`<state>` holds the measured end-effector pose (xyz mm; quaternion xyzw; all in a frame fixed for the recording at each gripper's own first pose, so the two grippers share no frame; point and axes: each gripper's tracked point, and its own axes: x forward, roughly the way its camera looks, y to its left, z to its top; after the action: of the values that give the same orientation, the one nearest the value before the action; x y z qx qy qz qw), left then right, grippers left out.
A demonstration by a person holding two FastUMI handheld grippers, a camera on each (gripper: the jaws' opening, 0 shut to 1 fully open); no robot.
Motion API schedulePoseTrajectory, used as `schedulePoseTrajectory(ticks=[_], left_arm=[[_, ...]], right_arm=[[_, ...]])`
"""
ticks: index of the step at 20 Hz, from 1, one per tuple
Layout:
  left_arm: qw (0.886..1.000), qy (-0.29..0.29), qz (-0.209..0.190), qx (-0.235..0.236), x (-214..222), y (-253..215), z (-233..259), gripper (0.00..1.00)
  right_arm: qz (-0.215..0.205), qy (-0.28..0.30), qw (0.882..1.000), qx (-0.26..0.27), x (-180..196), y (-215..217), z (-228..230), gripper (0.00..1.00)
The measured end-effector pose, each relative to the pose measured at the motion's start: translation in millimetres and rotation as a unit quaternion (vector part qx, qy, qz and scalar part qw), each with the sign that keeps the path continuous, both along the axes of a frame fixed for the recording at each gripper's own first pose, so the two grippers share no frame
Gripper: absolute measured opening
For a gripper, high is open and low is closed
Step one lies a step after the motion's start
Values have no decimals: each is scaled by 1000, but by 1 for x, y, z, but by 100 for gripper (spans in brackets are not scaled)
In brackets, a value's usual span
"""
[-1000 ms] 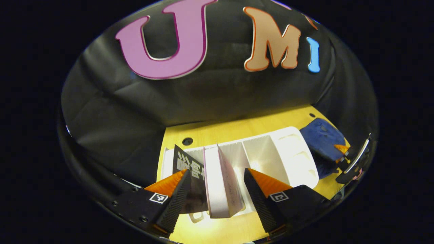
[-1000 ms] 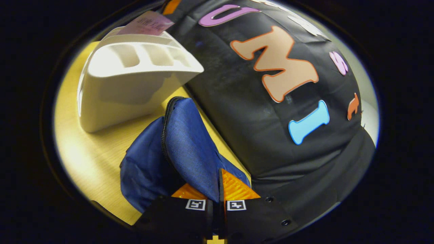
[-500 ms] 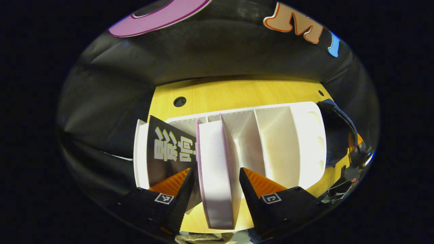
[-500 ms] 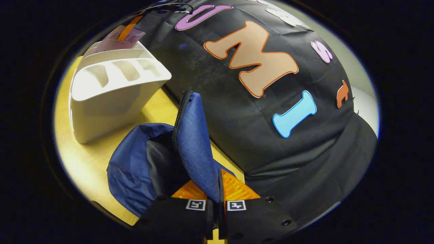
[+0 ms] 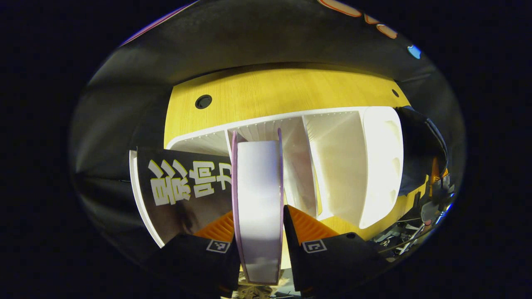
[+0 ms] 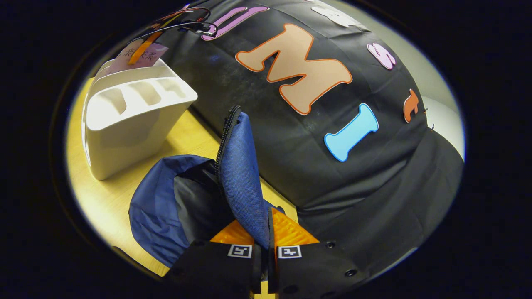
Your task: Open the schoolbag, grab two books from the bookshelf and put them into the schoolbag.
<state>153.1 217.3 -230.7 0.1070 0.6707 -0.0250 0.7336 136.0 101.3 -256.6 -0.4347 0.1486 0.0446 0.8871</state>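
A pink-covered book [image 5: 257,199] stands page-edge up in the white bookshelf [image 5: 345,166]. My left gripper [image 5: 258,226] is shut on it, one finger pressed on each cover. A black book [image 5: 183,191] leans in the shelf just left of it. The blue schoolbag [image 6: 158,207] lies beside the bookshelf [image 6: 133,112], its mouth open onto a dark lining. My right gripper [image 6: 268,232] is shut on the bag's zippered flap [image 6: 243,178] and holds it upright. The pink book's top [image 6: 145,54] pokes out of the shelf in the right gripper view.
The yellow wooden table [image 5: 282,89] has a round cable hole [image 5: 203,101] behind the shelf. The shelf's right compartments [image 5: 332,153] hold nothing. The booth's black cloth wall rises close behind shelf and bag. Cables [image 6: 183,23] hang above the shelf.
My left gripper has come down over the pink book and its fingers have closed onto the covers. My right gripper has drawn the flap up and back, so the bag's mouth gapes wider.
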Motion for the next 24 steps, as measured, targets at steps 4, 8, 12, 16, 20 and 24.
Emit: schedulePoseTrajectory(ticks=[4,8,12,16,20,24], left_arm=[[1000,17,25,3,-2,-1,0,42],[997,46,58,-19,-21,-9,2,36],[997,31,65,-9,-27,0,21,35],[995,25,91,-18,-40,1,47,35],[996,-10,85,-21,-46,-9,86,37],[996,-40,76,-22,-54,-26,127,35]], right_arm=[[-2,-2,1000,1,-1,-3,1,9],[-7,-3,1000,9,-2,-6,4,7],[-8,-5,1000,18,-1,-8,6,7],[1,-4,1000,20,0,-8,5,8],[3,-5,999,36,2,-10,8,7],[18,-3,999,47,6,-11,10,8]])
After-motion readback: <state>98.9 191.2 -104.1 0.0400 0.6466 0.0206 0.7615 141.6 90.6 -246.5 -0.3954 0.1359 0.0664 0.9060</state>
